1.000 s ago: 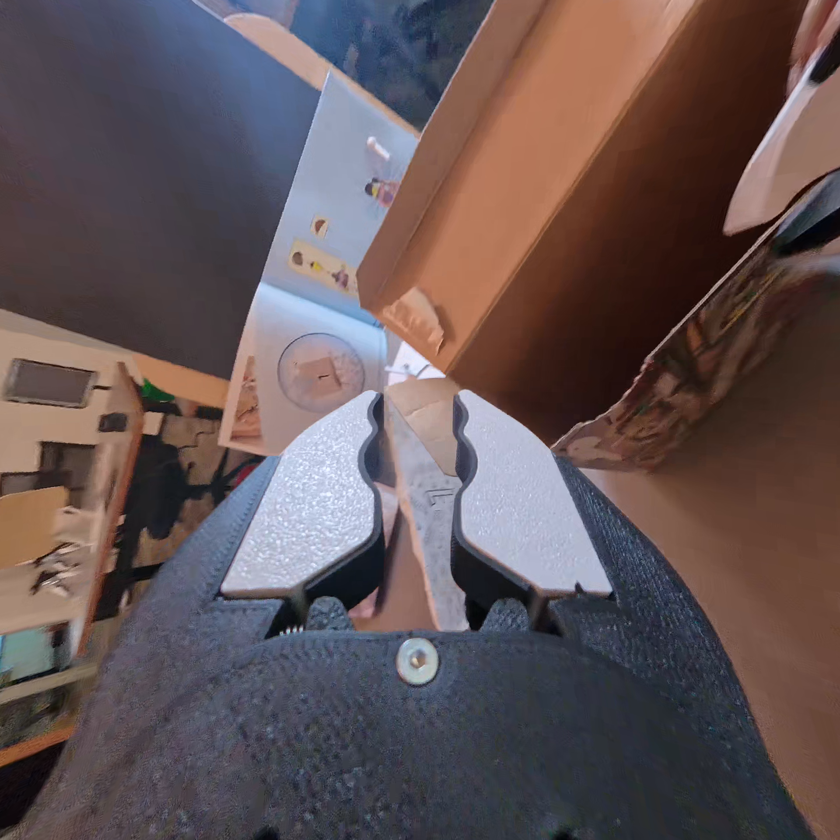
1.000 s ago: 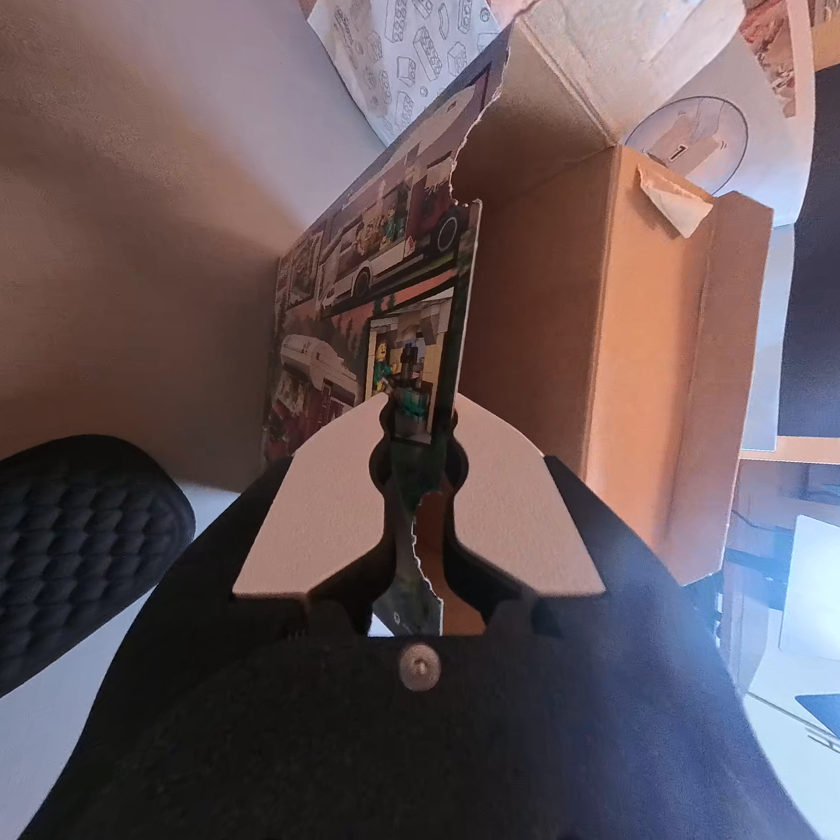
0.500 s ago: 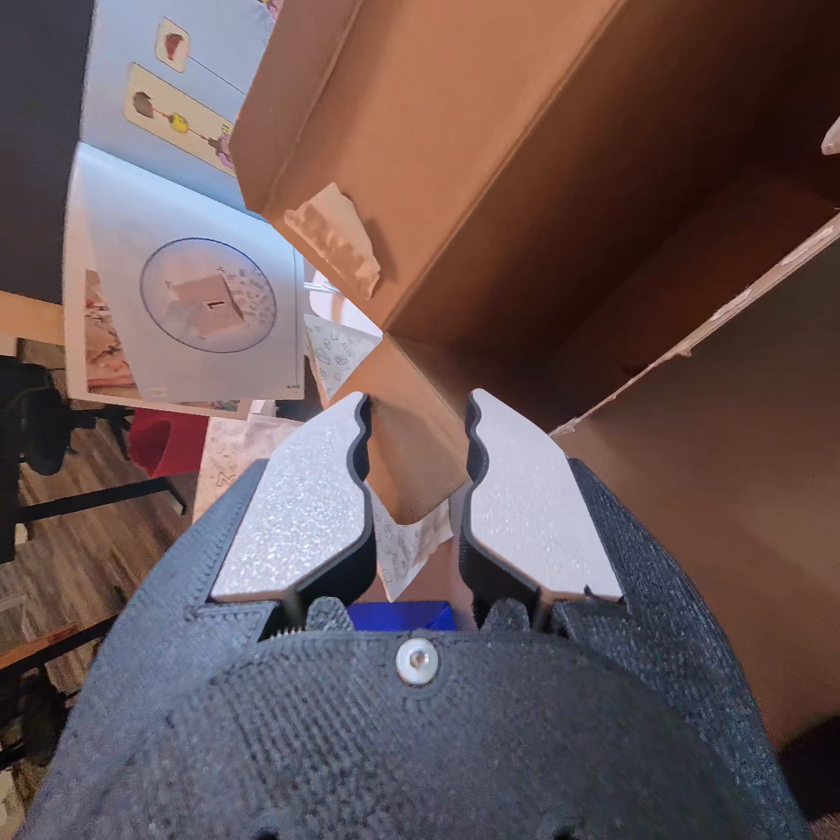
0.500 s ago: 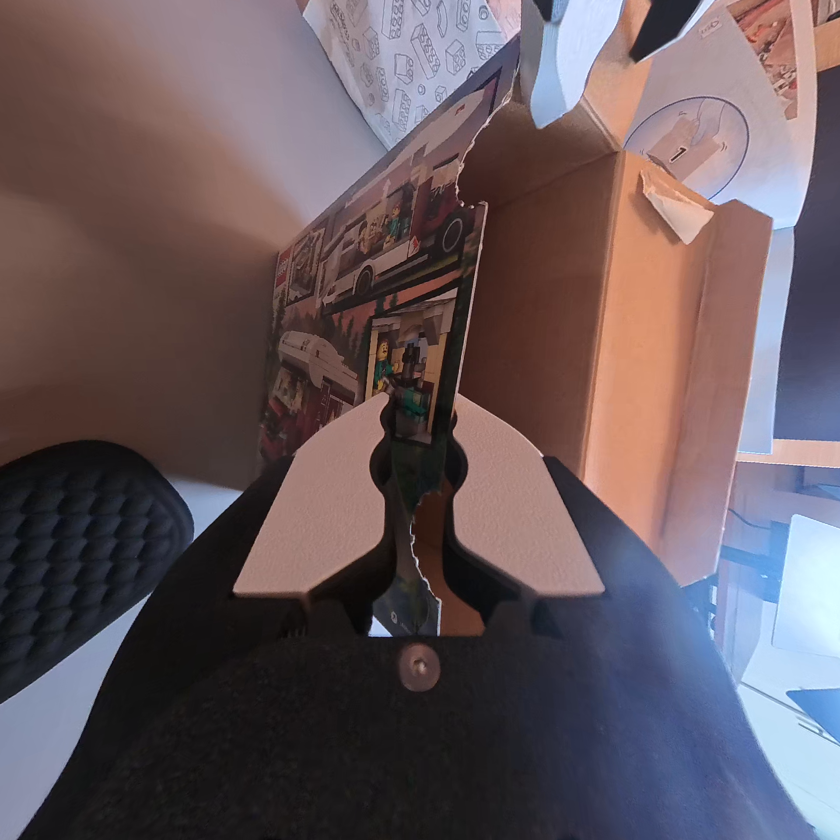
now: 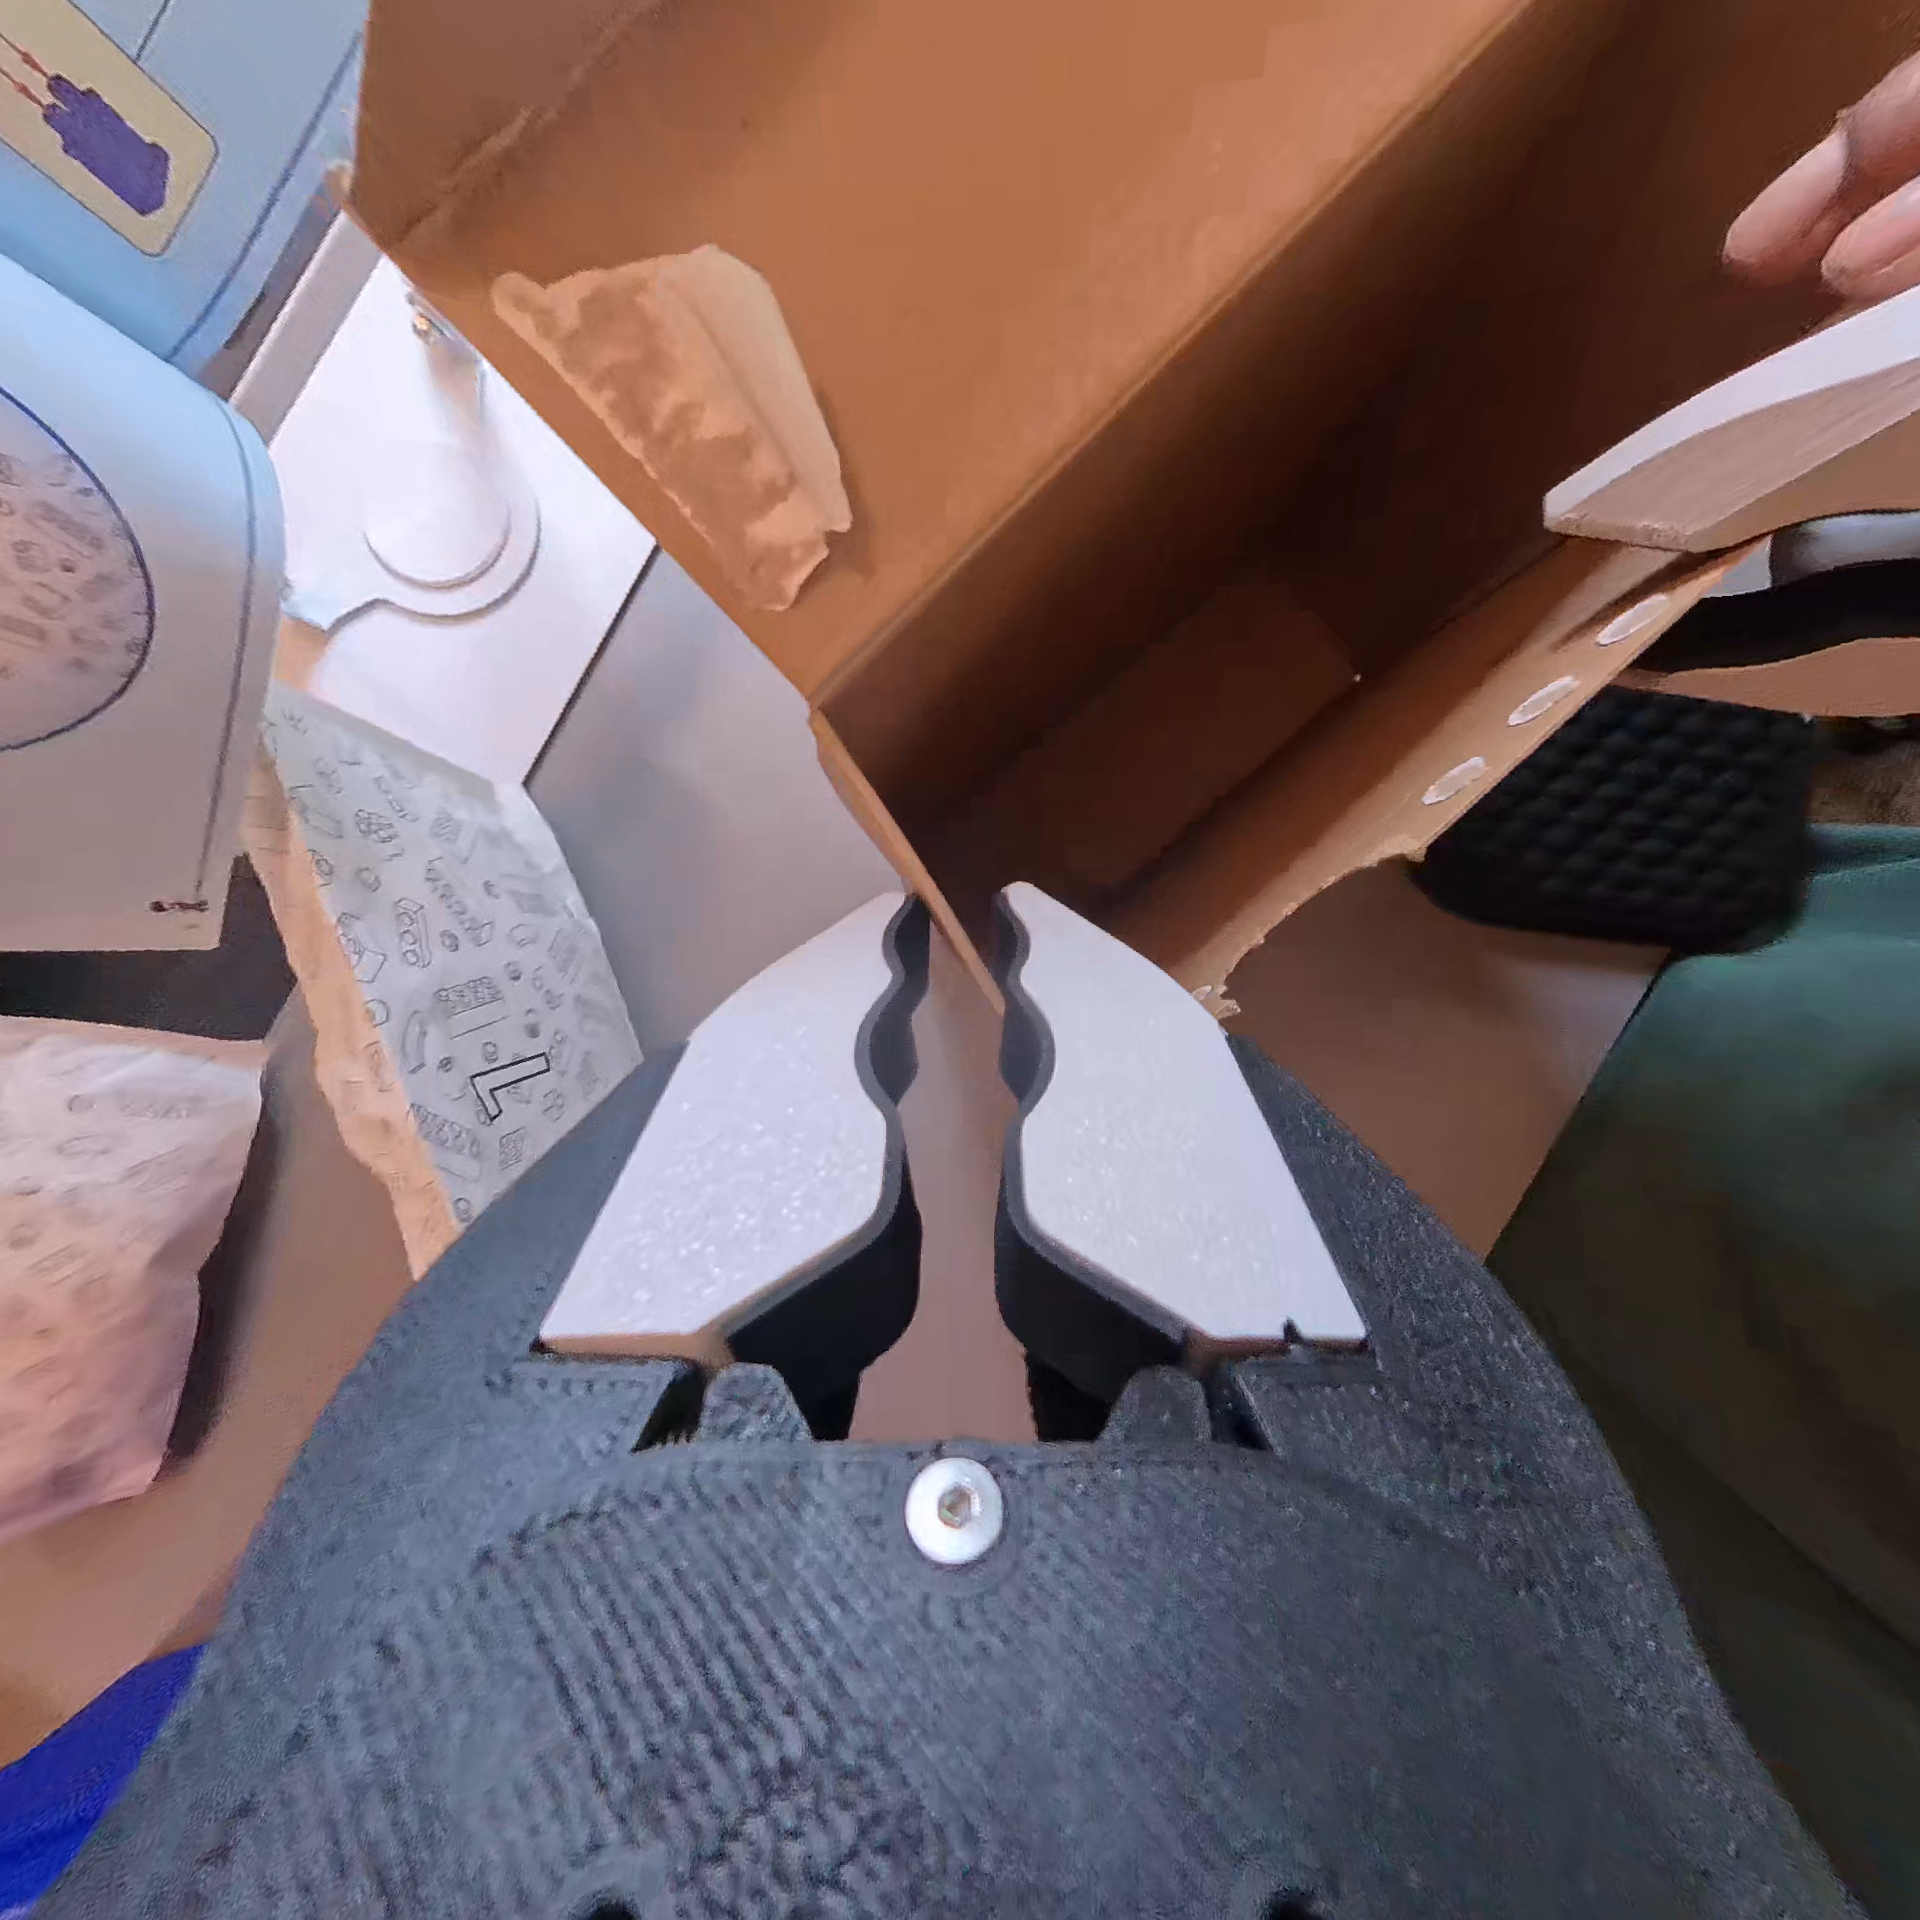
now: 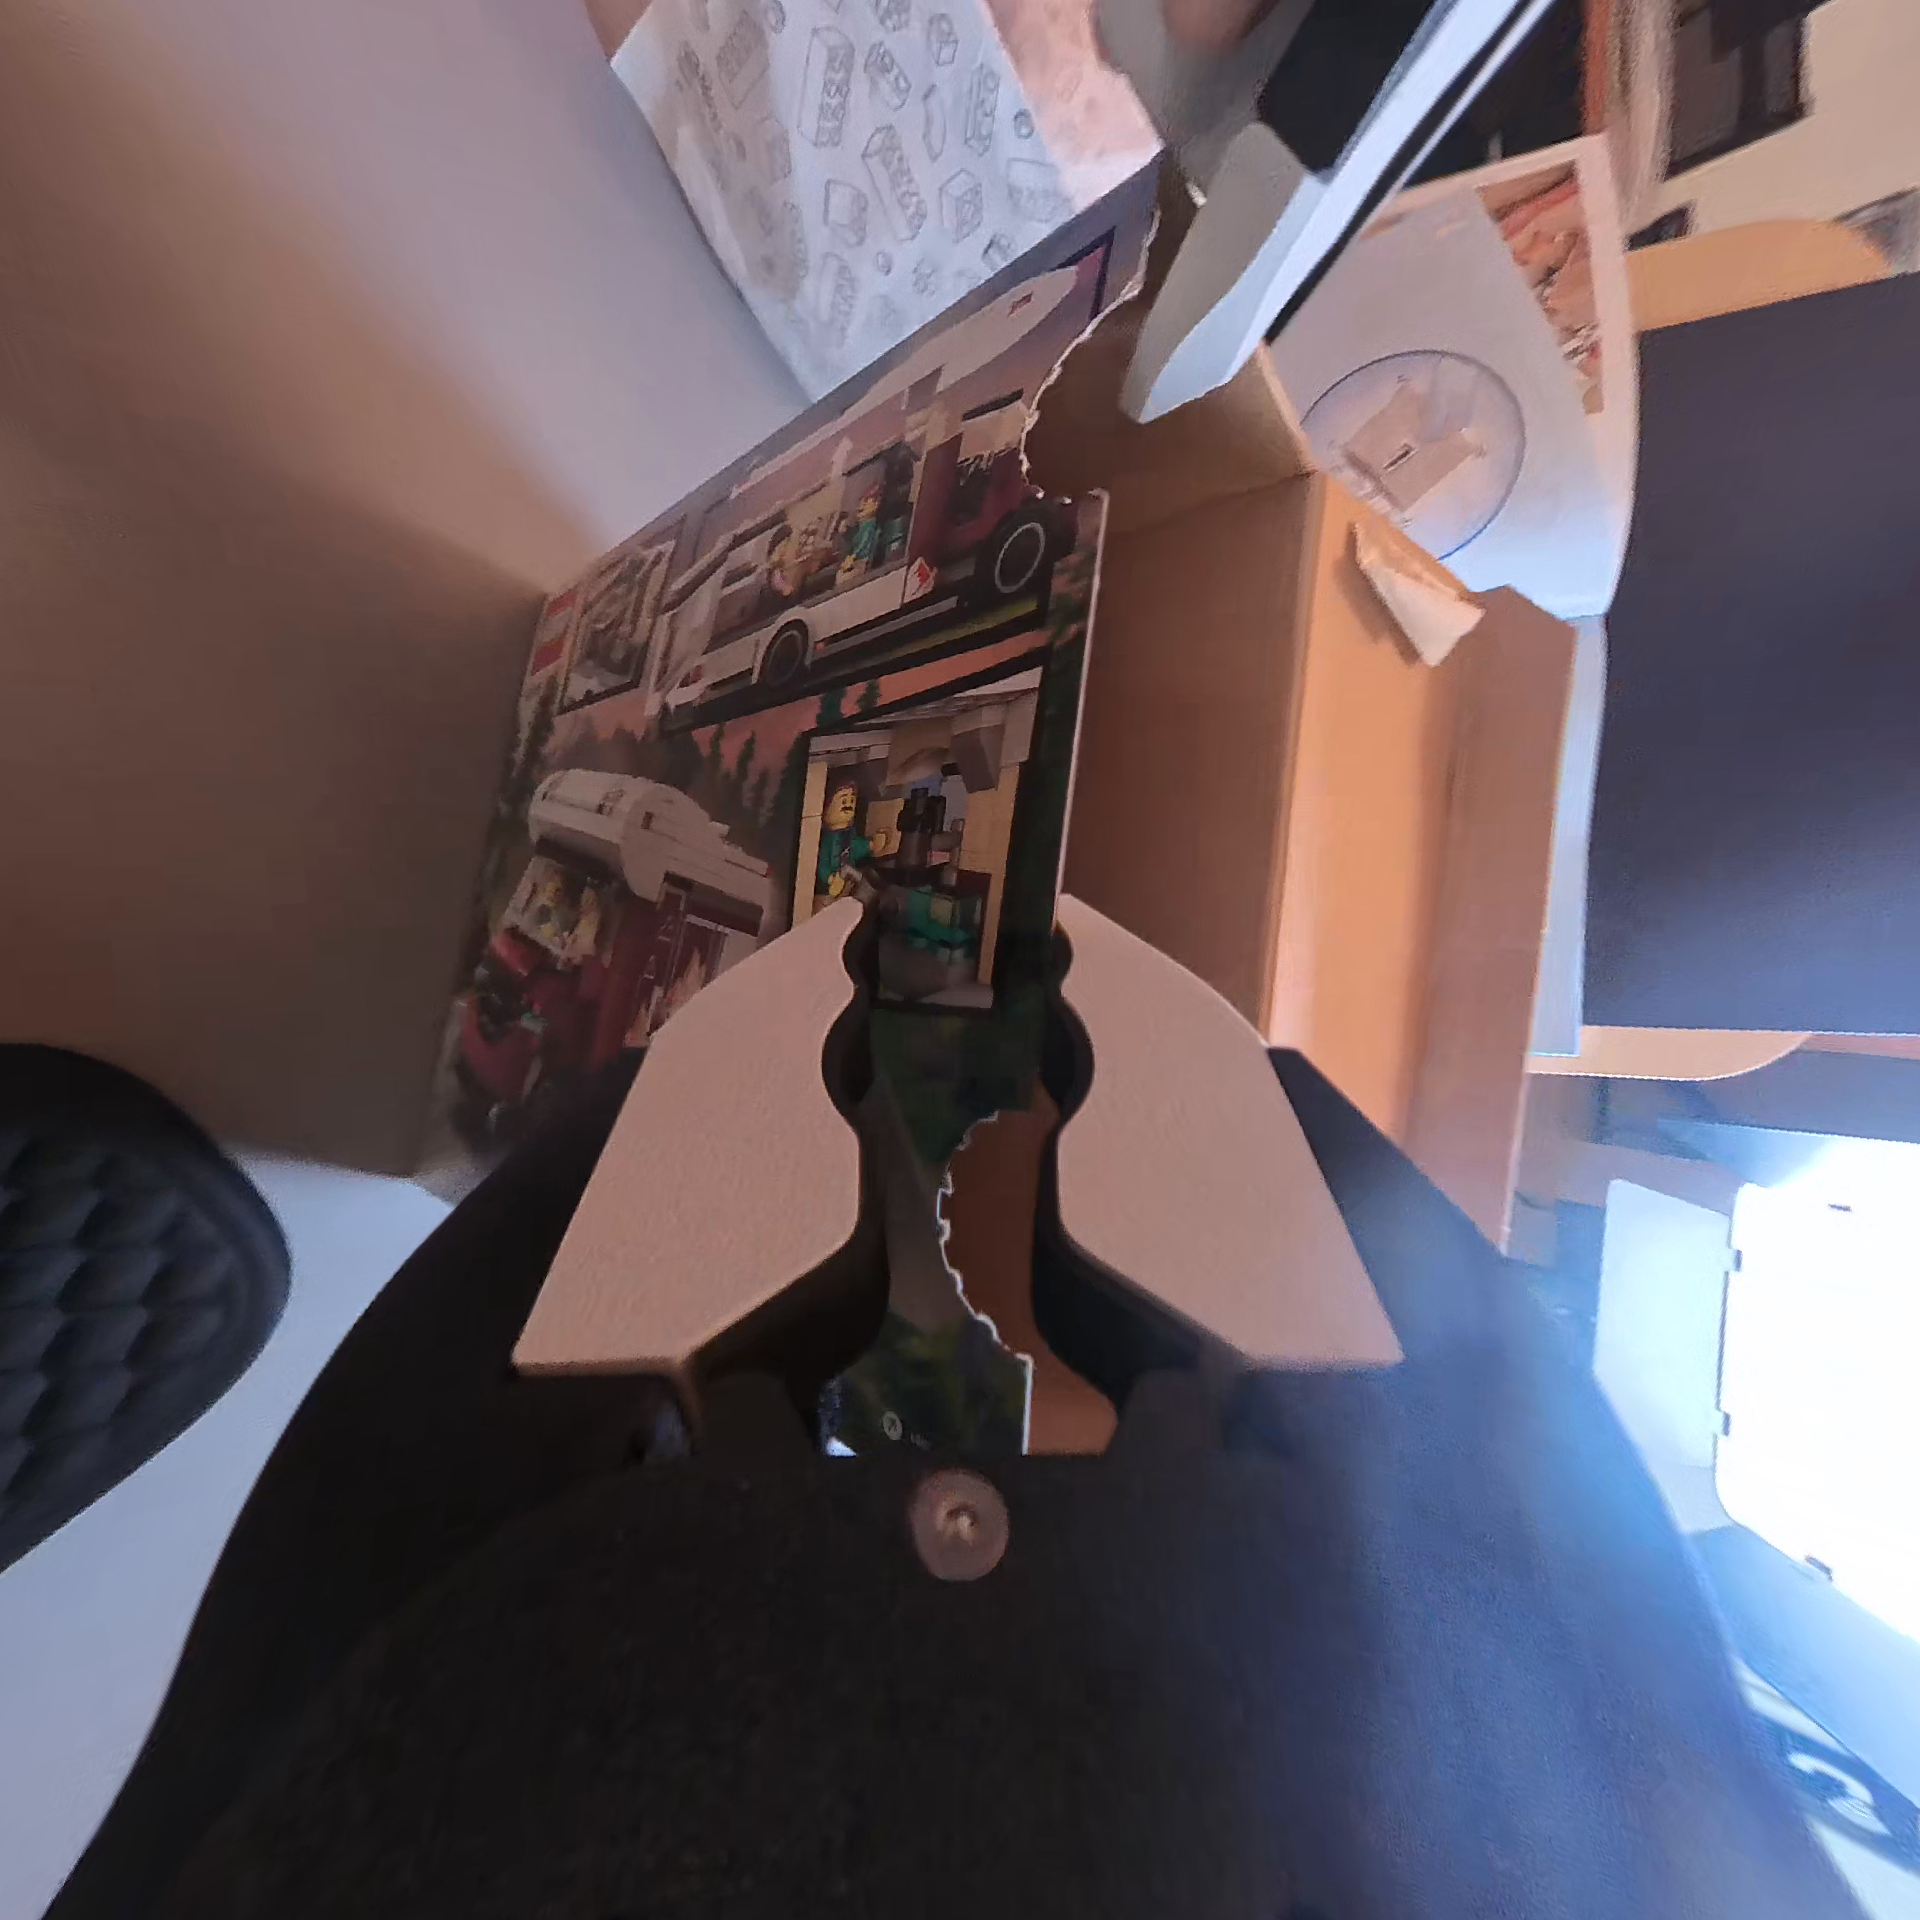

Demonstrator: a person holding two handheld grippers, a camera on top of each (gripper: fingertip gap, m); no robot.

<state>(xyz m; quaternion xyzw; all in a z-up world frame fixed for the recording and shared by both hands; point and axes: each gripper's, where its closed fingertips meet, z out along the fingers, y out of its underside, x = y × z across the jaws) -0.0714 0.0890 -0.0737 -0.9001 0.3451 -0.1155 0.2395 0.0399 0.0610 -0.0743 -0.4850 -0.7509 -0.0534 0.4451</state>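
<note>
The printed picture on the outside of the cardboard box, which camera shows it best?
The right wrist view. The printed picture faces that camera, torn along one edge, running down between the right gripper's fingers. The left wrist view looks into the box and shows only its plain brown inside.

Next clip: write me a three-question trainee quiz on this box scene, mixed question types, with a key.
1. True or false: the cardboard box is sealed shut.
2. Which view shows the printed outer face of the box's torn flap? A) left wrist B) right wrist
3. Fill in: the left gripper straddles a thin ___ wall of the box.

Key: 1 false, it is open, with its brown inside in view. 2 B. 3 cardboard.
</note>
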